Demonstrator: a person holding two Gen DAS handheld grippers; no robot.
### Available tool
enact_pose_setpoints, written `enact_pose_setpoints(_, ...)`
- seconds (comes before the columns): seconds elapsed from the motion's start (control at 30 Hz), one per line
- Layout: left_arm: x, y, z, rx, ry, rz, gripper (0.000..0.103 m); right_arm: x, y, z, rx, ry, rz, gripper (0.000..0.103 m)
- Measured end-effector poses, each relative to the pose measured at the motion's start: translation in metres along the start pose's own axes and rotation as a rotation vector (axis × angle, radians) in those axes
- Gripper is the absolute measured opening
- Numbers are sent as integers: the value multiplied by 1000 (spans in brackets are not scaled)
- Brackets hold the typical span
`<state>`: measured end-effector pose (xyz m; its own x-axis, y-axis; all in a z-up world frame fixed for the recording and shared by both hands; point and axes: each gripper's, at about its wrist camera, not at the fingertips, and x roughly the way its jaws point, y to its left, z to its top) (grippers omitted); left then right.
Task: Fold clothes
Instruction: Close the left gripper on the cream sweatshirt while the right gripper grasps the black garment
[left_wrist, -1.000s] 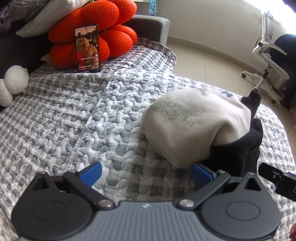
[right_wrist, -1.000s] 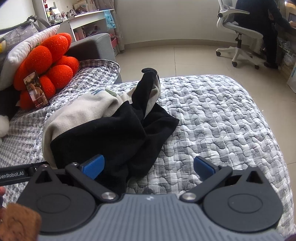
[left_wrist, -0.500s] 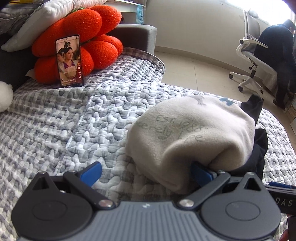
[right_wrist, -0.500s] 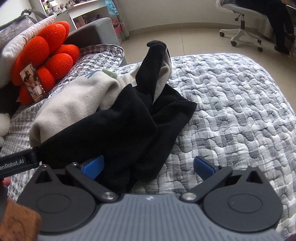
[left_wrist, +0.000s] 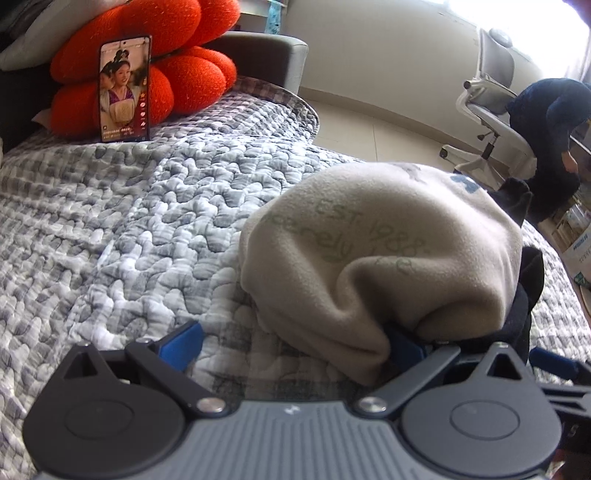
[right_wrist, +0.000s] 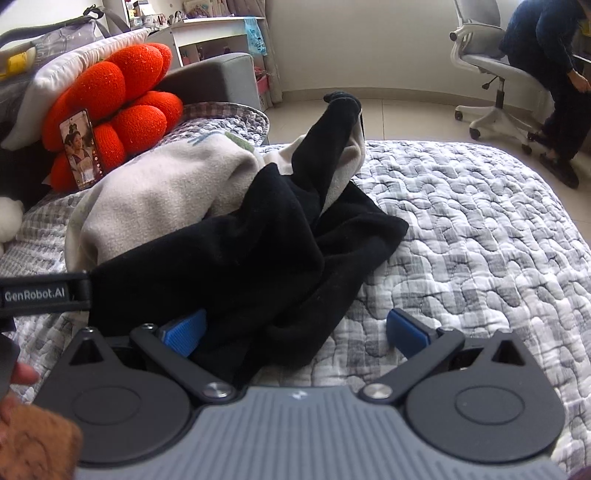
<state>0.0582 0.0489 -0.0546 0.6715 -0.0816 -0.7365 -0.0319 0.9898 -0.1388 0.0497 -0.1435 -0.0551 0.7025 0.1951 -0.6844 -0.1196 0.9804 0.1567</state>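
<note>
A crumpled cream and black sweatshirt lies bunched on the quilted bed. Its cream body (left_wrist: 388, 254) with faded green lettering bulges up in the left wrist view; the black part (right_wrist: 258, 258) spreads toward me in the right wrist view, one black sleeve (right_wrist: 332, 122) sticking up. My left gripper (left_wrist: 291, 347) is open, its right pad pushed under the cream hem, its left pad over the quilt. My right gripper (right_wrist: 295, 332) is open too, black cloth lying over its left pad and between the jaws.
The grey checked quilt (left_wrist: 129, 221) covers the bed. At the far end stand a red flower cushion (left_wrist: 155, 74) and a propped phone (left_wrist: 123, 88) with a lit screen. A person sits on a white office chair (right_wrist: 491, 74) beyond the bed's far right.
Both grippers have moved forward into the garment: the left one's right pad has gone under the cream hem, and black cloth now lies between the right gripper's jaws. Both jaws stay wide.
</note>
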Motion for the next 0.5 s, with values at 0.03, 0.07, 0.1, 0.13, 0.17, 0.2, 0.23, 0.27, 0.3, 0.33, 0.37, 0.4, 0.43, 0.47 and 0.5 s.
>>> enact_pose_setpoints(0.03,0,1,3,2,12,-3,103,0,-1,1,-3,3,4,103)
enact_pose_setpoints(0.07,-1,3,6,2,27,-6,103,0,-2,1,-3,7,10,103)
enact_pose_setpoints(0.1,-2,4,9,2,42,-10,103,-1,-3,2,-2,13,17,103)
enact_pose_setpoints(0.13,-4,6,13,-5,51,-10,103,-3,-4,3,5,21,23,103)
enact_pose_setpoints(0.17,-7,8,17,-17,53,-7,102,-5,-5,4,13,30,30,103)
enact_pose_setpoints(0.2,-11,9,21,-29,53,-4,102,-9,-6,6,24,37,37,103)
enact_pose_setpoints(0.23,-16,9,26,-34,49,-2,102,-14,-7,7,35,32,47,103)
enact_pose_setpoints(0.27,-21,8,31,-31,40,-1,102,-19,-8,8,47,23,58,103)
enact_pose_setpoints(0.3,-27,7,34,-24,18,3,102,-24,-10,9,61,8,72,103)
enact_pose_setpoints(0.33,-33,6,37,-16,-9,6,102,-30,-12,10,77,-6,85,103)
enact_pose_setpoints(0.37,-37,6,37,-13,-33,5,102,-34,-14,12,96,-16,102,103)
enact_pose_setpoints(0.4,-39,7,35,-17,-51,-6,102,-37,-16,13,115,-26,120,103)
enact_pose_setpoints(0.43,-40,10,32,-24,-66,-20,102,-40,-18,15,134,-35,141,103)
enact_pose_setpoints(0.47,-39,12,29,-37,-64,-32,102,-43,-19,17,153,-43,160,103)
enact_pose_setpoints(0.5,-36,15,27,-53,-50,-43,101,-44,-21,19,171,-51,179,103)
